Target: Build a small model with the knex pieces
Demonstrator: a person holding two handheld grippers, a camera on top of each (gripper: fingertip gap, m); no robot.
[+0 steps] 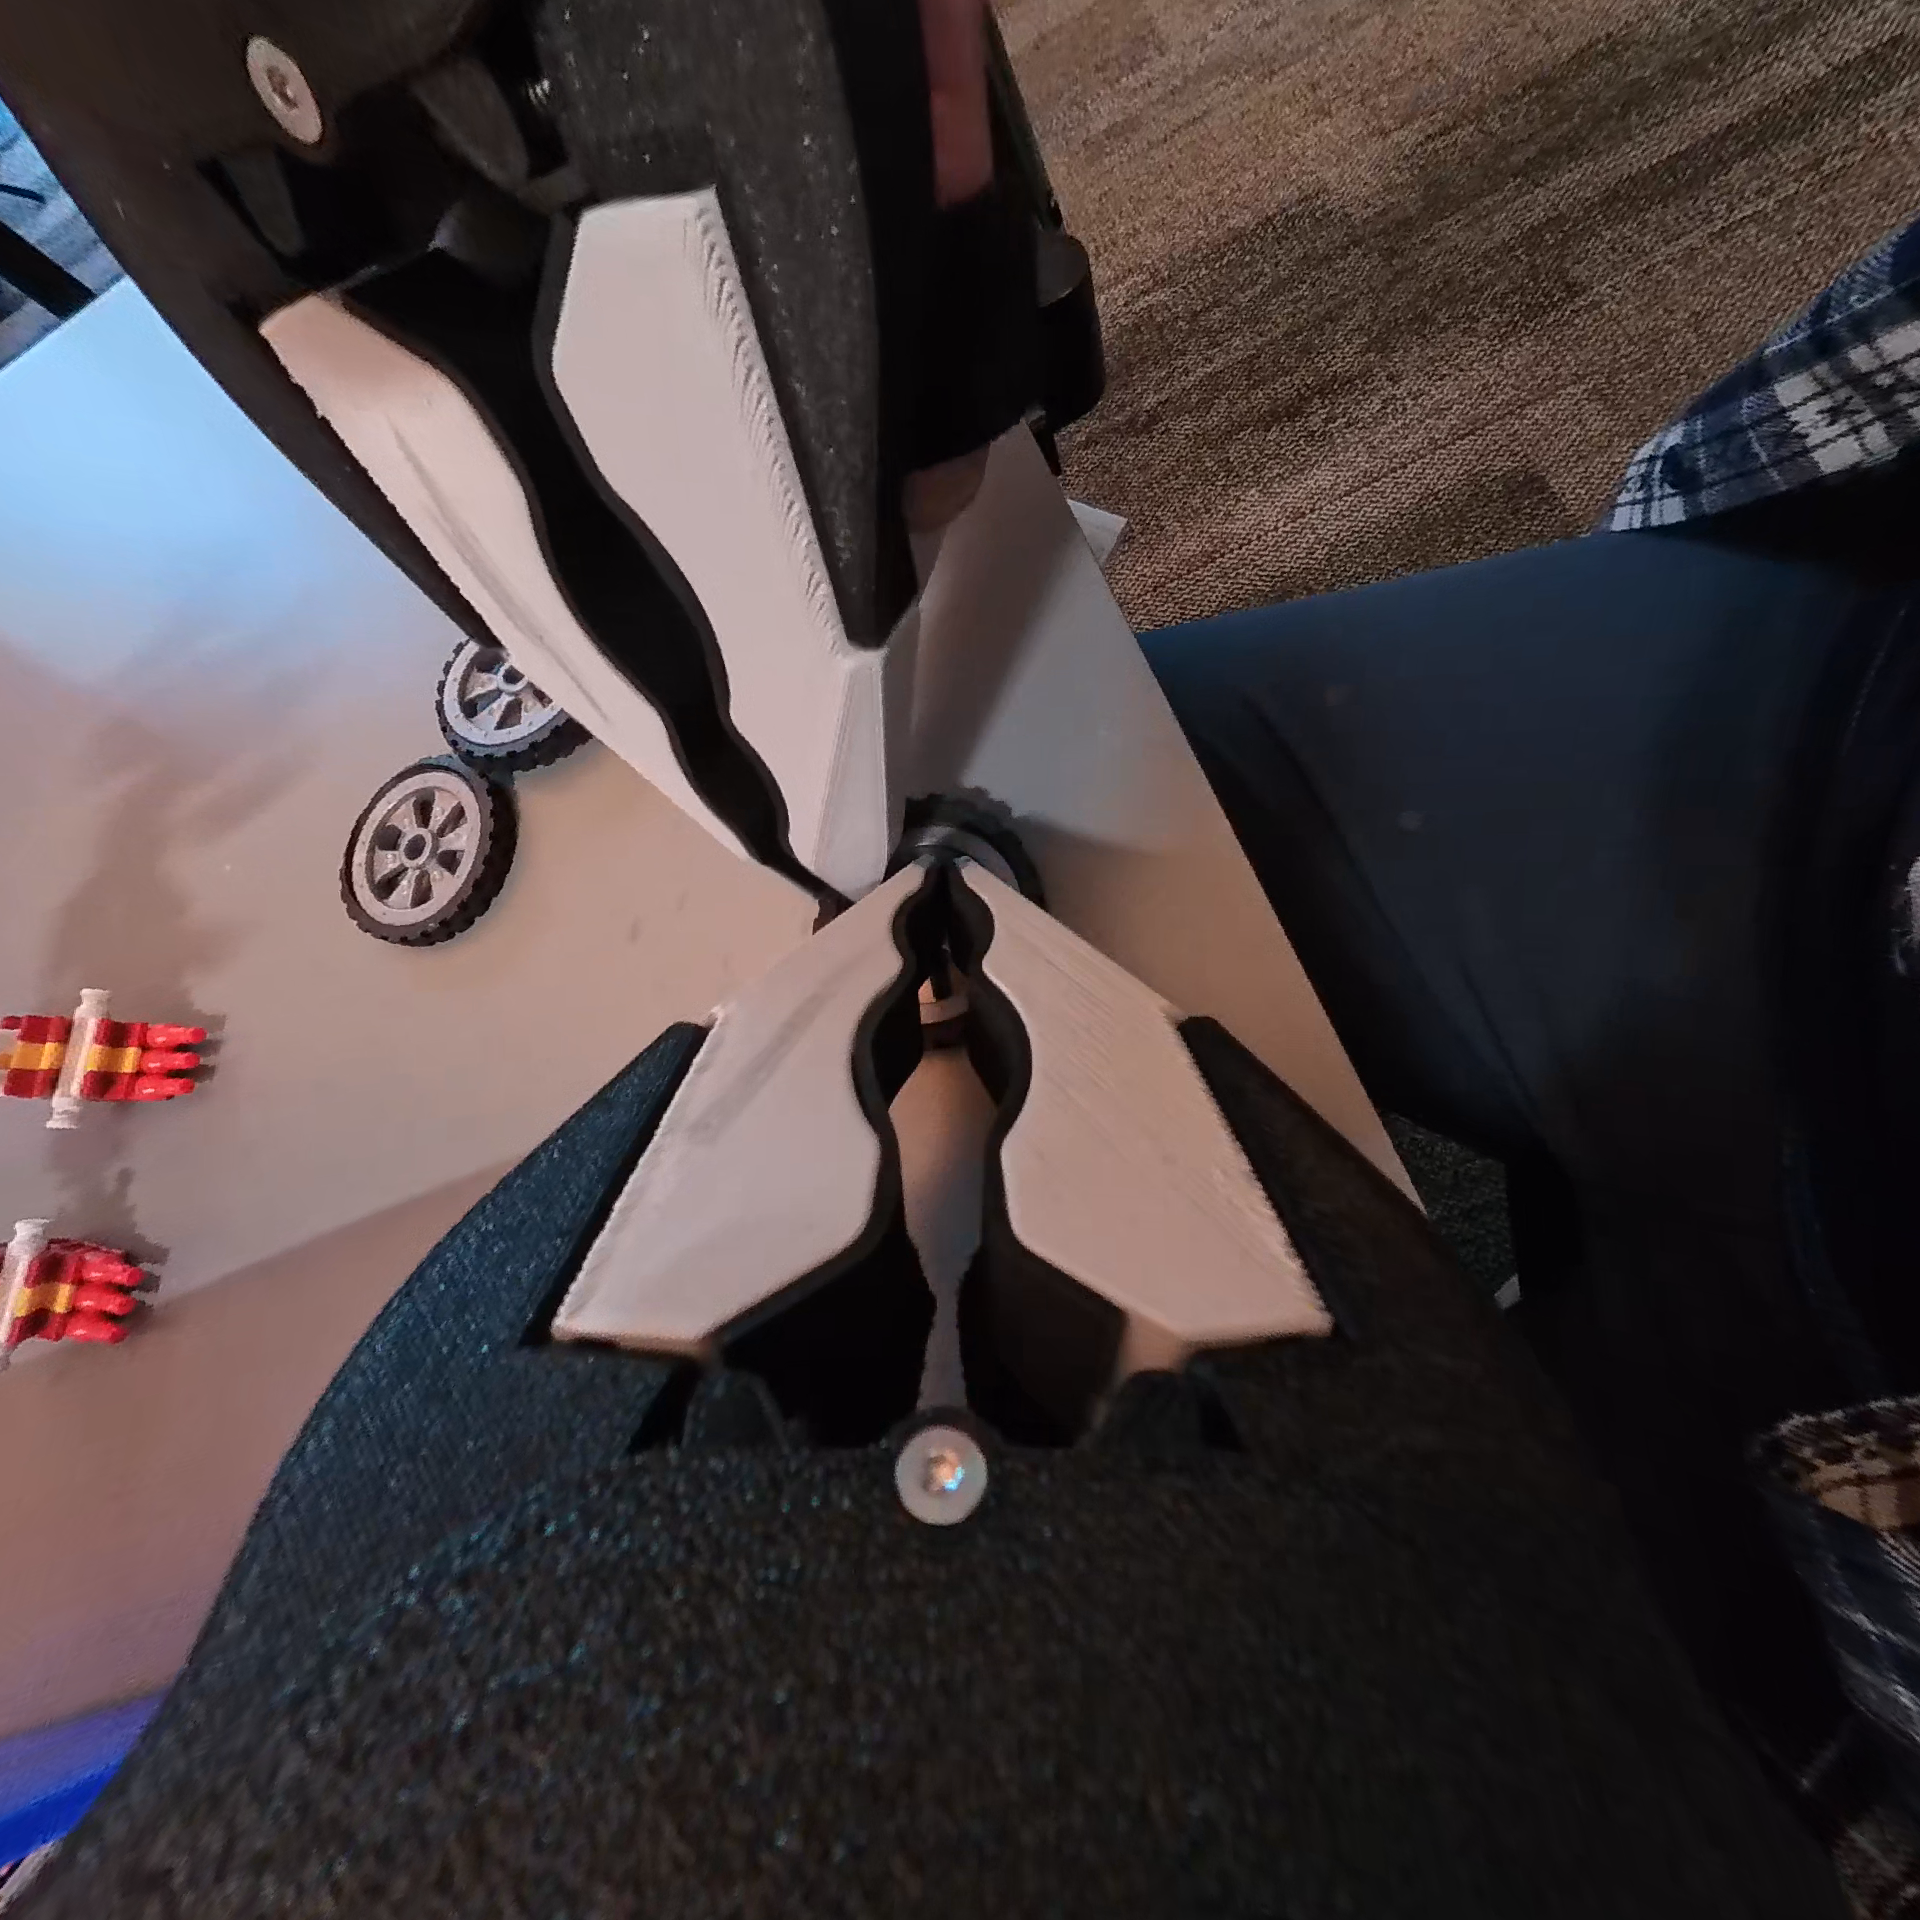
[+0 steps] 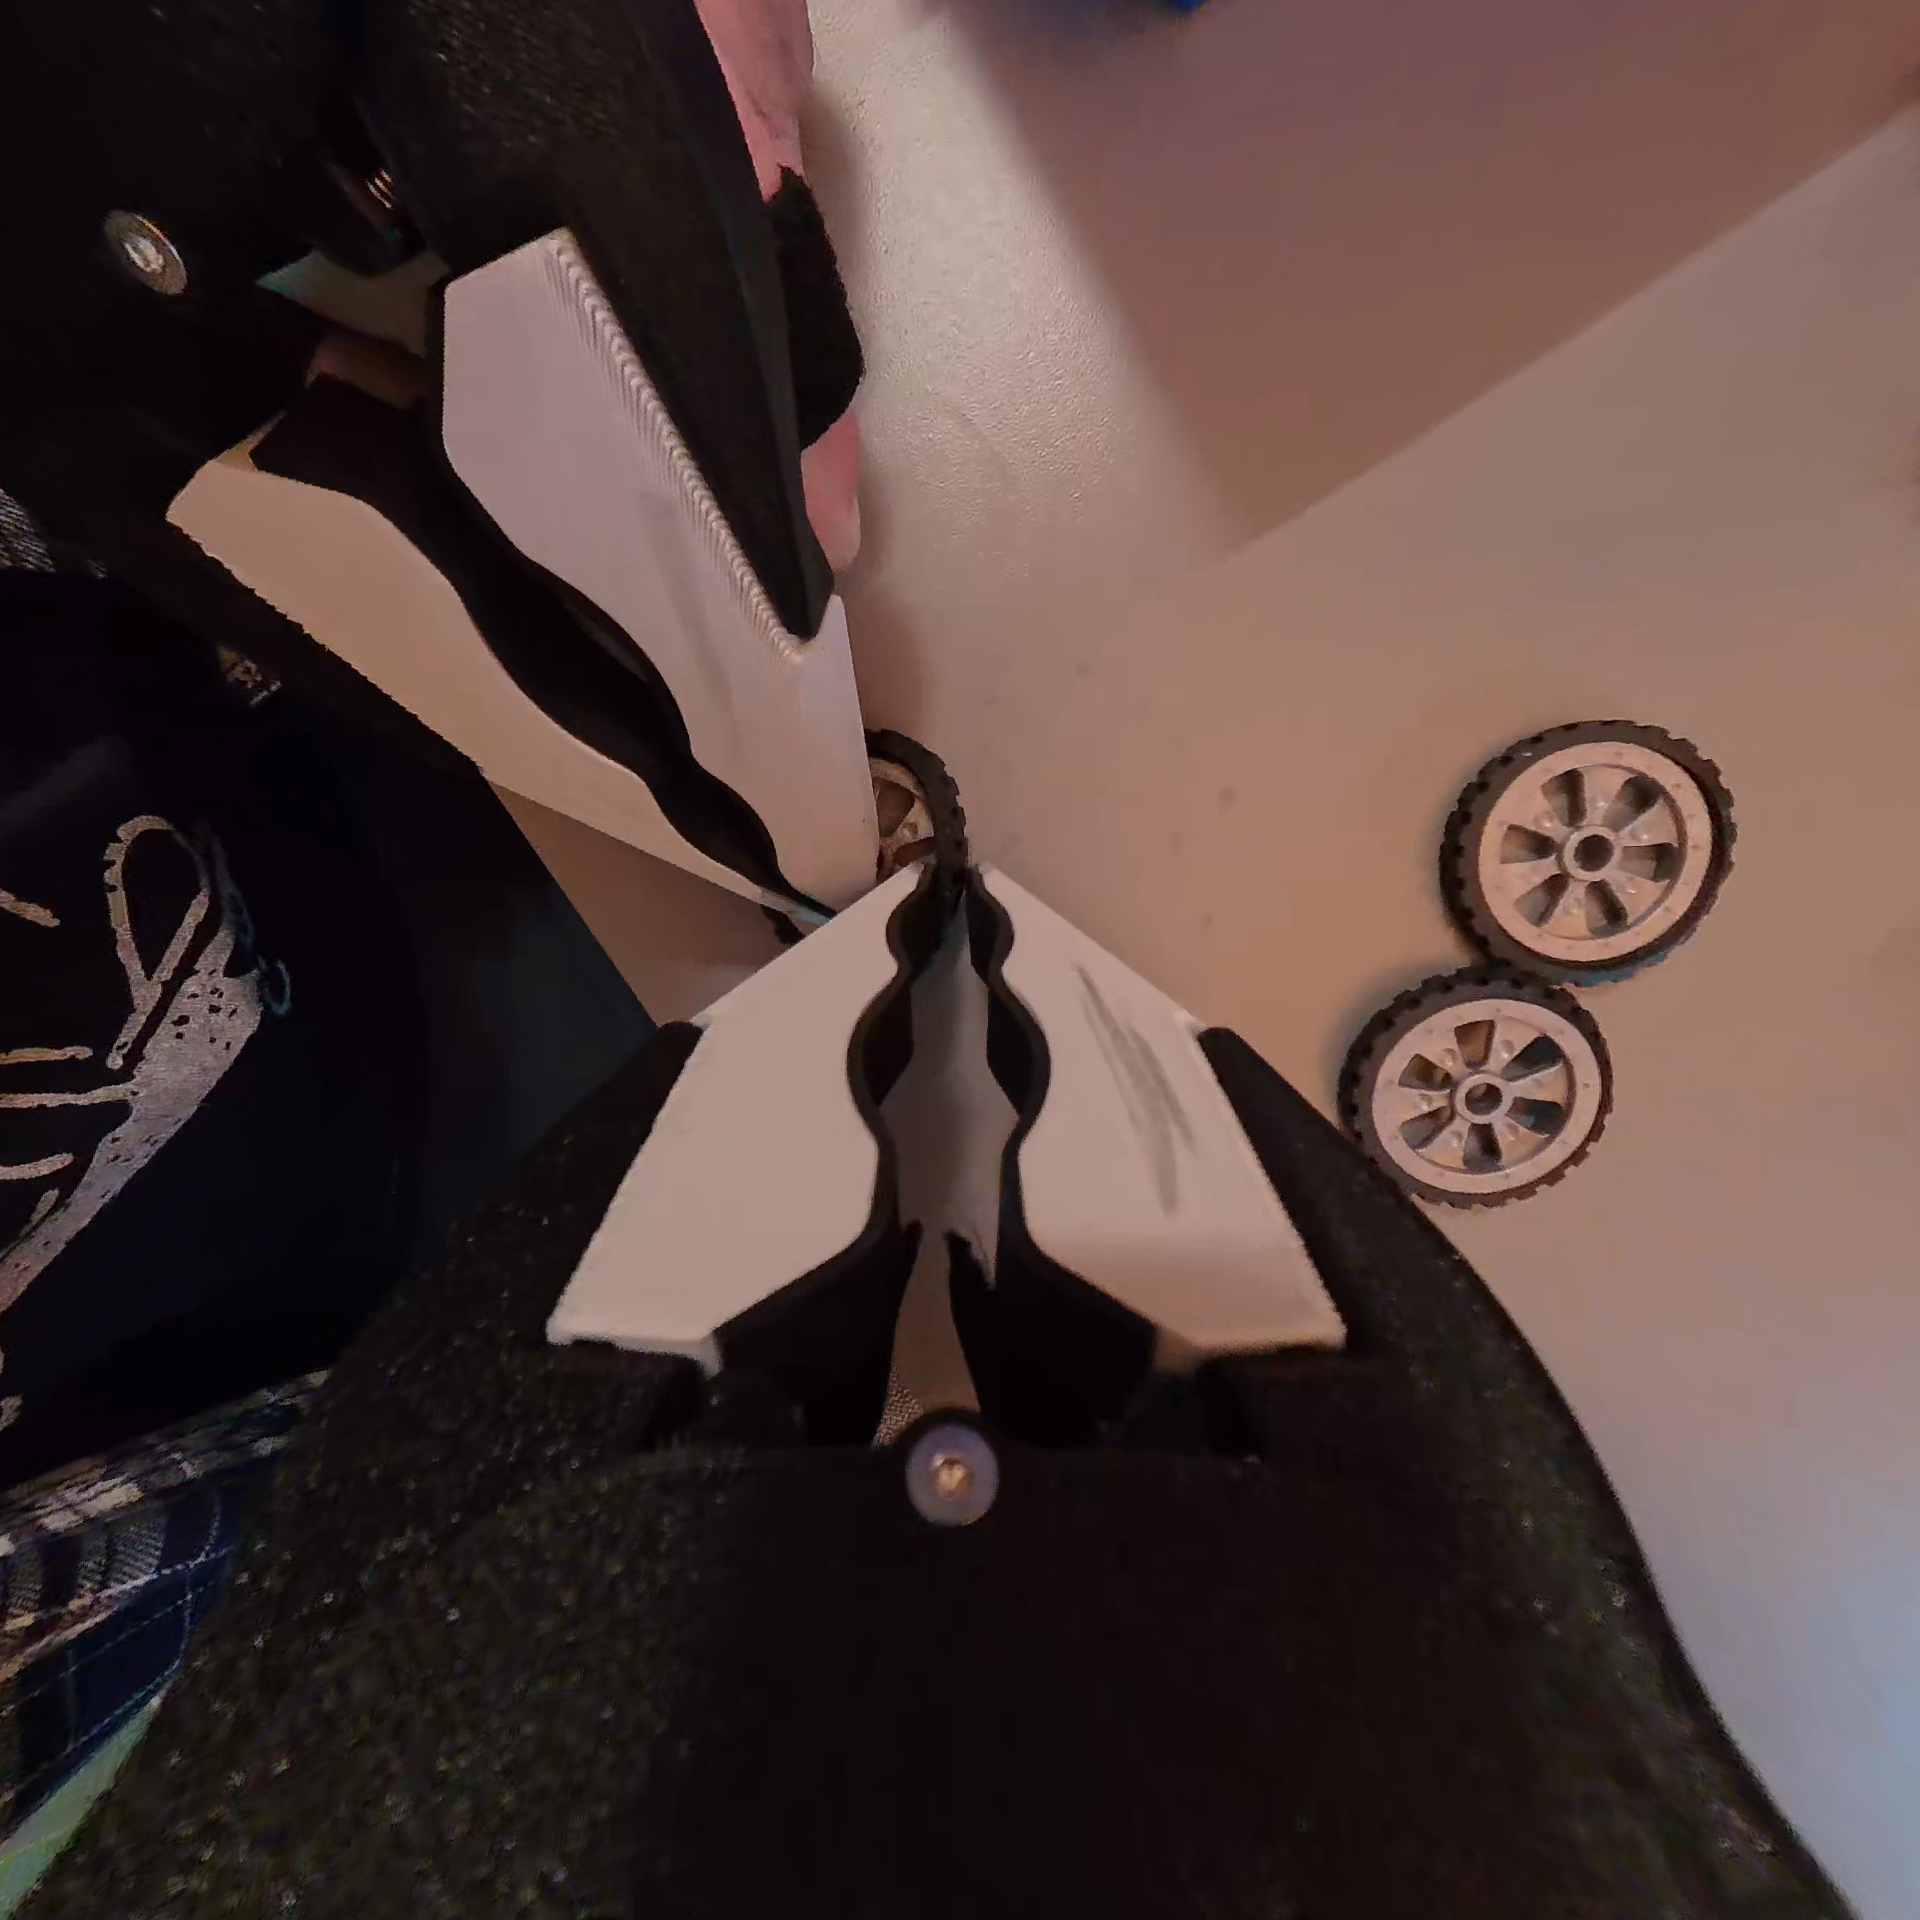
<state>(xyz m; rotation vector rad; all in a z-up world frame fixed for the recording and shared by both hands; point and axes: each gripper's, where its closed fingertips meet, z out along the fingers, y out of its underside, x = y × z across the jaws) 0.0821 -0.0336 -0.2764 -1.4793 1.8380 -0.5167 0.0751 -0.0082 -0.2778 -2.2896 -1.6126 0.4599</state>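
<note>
- Left gripper (image 1: 940, 883): fingers clenched almost tip to tip at frame centre in the left wrist view. They nip a small wheel (image 1: 982, 826) on its hub side. A thin dark part runs back between the fingers, too hidden to name.
- Right gripper (image 2: 948, 883): fingers likewise clenched, pinching the same small wheel (image 2: 914, 805) by its black tyre, edge-on, just above centre in the right wrist view.
- The two grippers meet at a steep angle, tips just beside each other. In each view the other gripper comes in from the upper left.
- Judgement: both holds sit at the very tips, so purchase is thin. An even squeeze and no twist between the hands would suit a part this small, as the rubber tyre may roll in the pinch.
- The wheel is held over the near edge of the pale counter (image 2: 1247, 623); whether it touches the counter cannot be told.
- Two loose wheels (image 2: 1584, 857) lie flat and touching, right of centre in the right wrist view.
- Red-and-yellow pieces (image 1: 99, 1058) with white pins lie at the left edge of the left wrist view.
- Beyond: brown carpet (image 1: 1455, 260) and a plaid sleeve (image 1: 1766, 416).
</note>
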